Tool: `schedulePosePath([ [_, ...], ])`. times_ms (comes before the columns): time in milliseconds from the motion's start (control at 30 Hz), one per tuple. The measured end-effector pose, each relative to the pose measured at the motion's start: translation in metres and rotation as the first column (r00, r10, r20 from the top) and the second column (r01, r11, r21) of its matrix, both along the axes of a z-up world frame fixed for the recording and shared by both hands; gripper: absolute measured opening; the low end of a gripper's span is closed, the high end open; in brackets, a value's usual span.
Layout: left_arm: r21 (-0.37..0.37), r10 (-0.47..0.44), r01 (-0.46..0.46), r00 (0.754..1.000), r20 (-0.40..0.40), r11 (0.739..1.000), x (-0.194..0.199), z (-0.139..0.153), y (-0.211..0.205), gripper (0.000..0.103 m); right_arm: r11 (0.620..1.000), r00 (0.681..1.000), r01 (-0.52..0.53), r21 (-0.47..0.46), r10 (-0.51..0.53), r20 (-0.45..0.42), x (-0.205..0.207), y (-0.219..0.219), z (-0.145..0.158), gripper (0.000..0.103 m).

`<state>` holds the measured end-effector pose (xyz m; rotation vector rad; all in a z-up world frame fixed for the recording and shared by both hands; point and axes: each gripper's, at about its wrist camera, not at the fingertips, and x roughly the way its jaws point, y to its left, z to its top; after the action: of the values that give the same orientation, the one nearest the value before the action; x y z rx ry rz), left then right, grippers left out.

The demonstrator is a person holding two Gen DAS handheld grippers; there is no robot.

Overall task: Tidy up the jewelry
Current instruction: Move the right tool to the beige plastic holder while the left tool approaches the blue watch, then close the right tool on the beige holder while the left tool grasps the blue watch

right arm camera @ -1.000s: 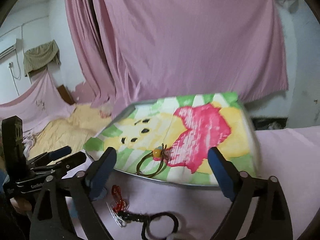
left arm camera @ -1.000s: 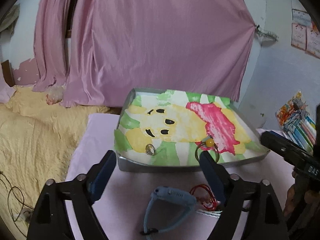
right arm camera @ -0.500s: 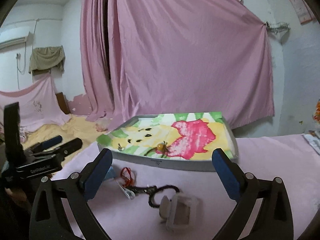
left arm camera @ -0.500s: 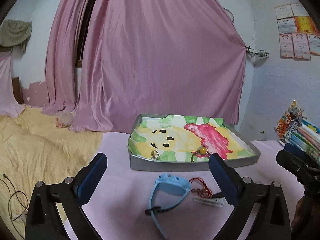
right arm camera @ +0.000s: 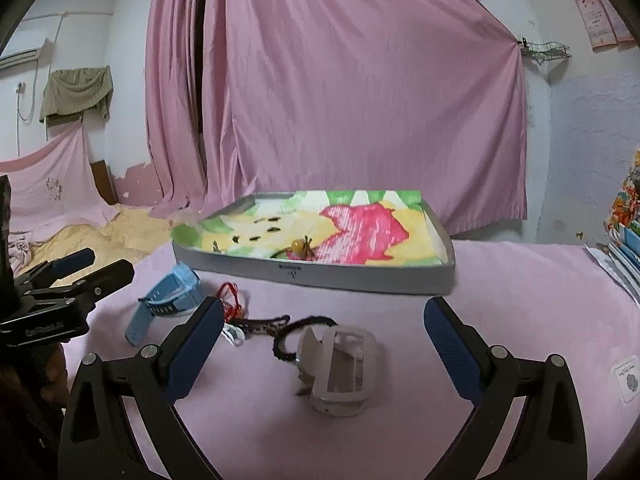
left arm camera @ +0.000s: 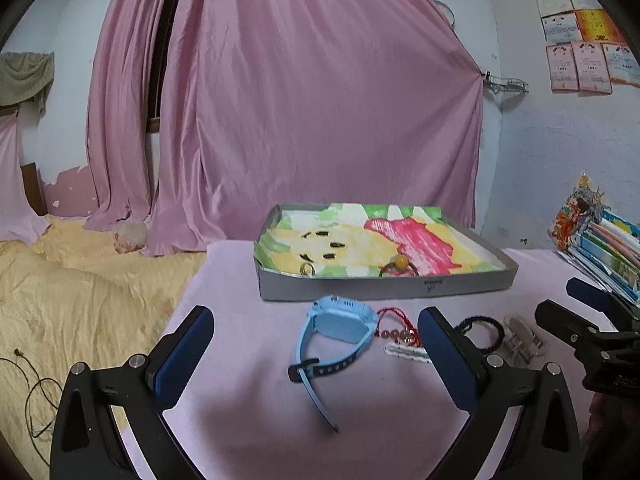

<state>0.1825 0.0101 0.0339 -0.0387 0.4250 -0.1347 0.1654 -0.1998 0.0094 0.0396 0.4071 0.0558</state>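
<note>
I have both grippers hovering over the pink-covered table (left arm camera: 240,360), each with its blue-padded fingers spread wide and nothing between them. My left gripper (left arm camera: 316,344) looks down at the blue watch (left arm camera: 338,324), which lies on its side just short of the tray's near wall, its strap trailing toward me. My right gripper (right arm camera: 320,340) frames the clear hair claw (right arm camera: 340,368), which sits on the cloth between the fingers without touching either pad.

The grey tray (left arm camera: 384,288) stands toward the far edge of the table, lined with a bright cartoon-print cloth (left arm camera: 380,244). Inside it, near the front wall, I can see a small metal ring (left arm camera: 307,269) toward the left corner and a dark hair tie with a yellow bead (left arm camera: 400,264) nearer the middle.

On the table in front of the tray, right of the watch, lies a red cord bracelet (left arm camera: 394,322) with beads, touching or just beside a small white clip (left arm camera: 406,352); I cannot tell which. Further right sits a black hair band (left arm camera: 482,332), close against the claw; from the right wrist view it curls up to the claw's left side.

A stack of colourful books (left arm camera: 600,248) rests at the table's right edge. A yellow bedspread (left arm camera: 80,300) lies off the left edge, with pink curtains (left arm camera: 300,112) behind
</note>
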Motion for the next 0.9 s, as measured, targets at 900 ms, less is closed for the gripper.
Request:
schedulePosePath([
  [900, 0.054, -0.053, 0.076, 0.941, -0.335, 0.996, 0.06, -0.027, -0.014, 0.102, 0.996, 0.967, 0.003, 0.089, 0.02, -0.255, 0.039, -0.01, -0.026, 0.098],
])
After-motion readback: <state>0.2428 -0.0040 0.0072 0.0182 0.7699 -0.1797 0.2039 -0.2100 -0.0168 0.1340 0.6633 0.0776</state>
